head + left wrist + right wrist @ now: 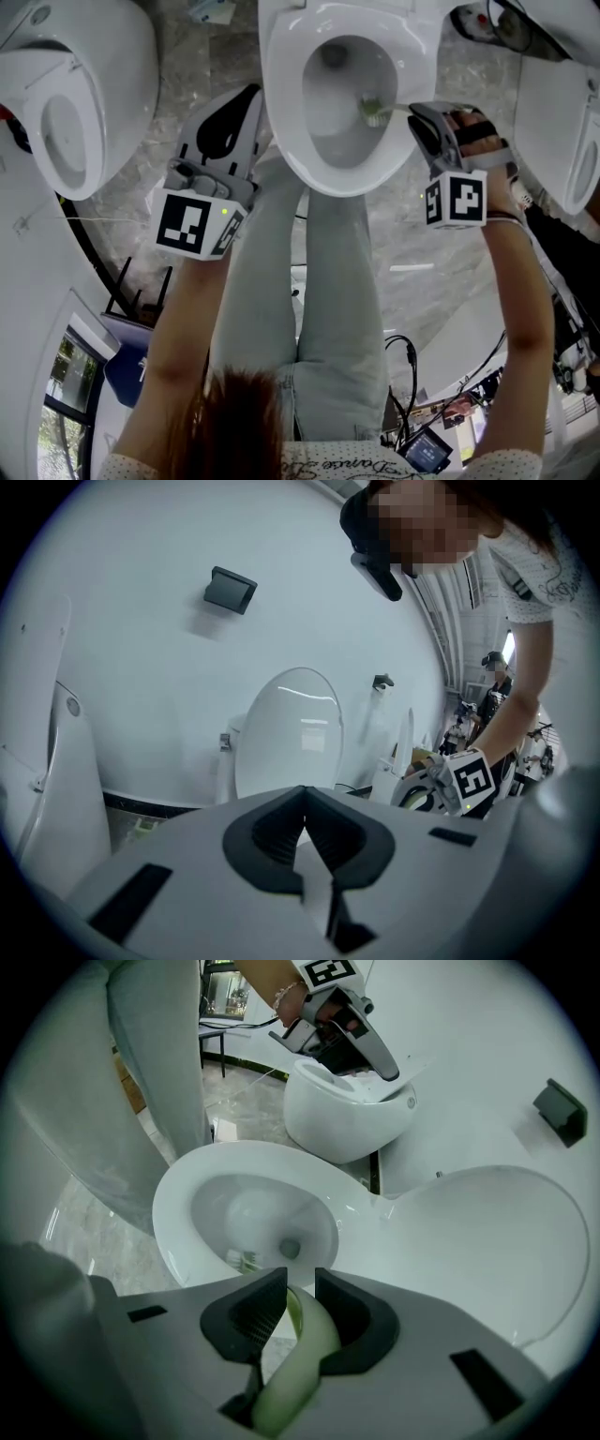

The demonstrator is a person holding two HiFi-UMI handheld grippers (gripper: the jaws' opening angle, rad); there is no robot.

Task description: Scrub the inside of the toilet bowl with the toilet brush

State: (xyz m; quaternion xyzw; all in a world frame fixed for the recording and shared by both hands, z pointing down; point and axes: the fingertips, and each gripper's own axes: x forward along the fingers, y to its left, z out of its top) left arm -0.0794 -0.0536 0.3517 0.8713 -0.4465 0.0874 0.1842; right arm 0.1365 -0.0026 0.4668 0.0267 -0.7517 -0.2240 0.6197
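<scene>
Grey marbled floor (192,89) runs under a row of three white toilets. You stand at the middle one, and its raised lid (286,733) leans against the far white wall (141,667). The toilet bowl (281,112) is far from you in the head view, centred. The near edge of its rim sits just above your legs in pale jeans (314,309). A second toilet (84,94) stands to the left and a third (562,150) to the right, both apart from yours.

Your left gripper (251,92) hangs just beside the bowl's left rim, outside it. Its claw is pressed together at the tips with nothing between them.

Your right gripper (424,120) is at the bowl's right rim. Its claw pinches the pale green handle of the toilet brush (302,1335). The handle reaches left over the rim and down into the bowl. The bristle head (372,111) lies against the right inner wall, nearer you than the drain hole (335,54).

Each gripper carries a cube of black-and-white square markers: the left cube (197,225) and the right cube (457,199). They show block patterns, not letters.

A small dark box (230,590) is fixed high on the wall, left of the lid.

Cursive print (361,466) crosses your shirt at the near edge, too small to read surely.
</scene>
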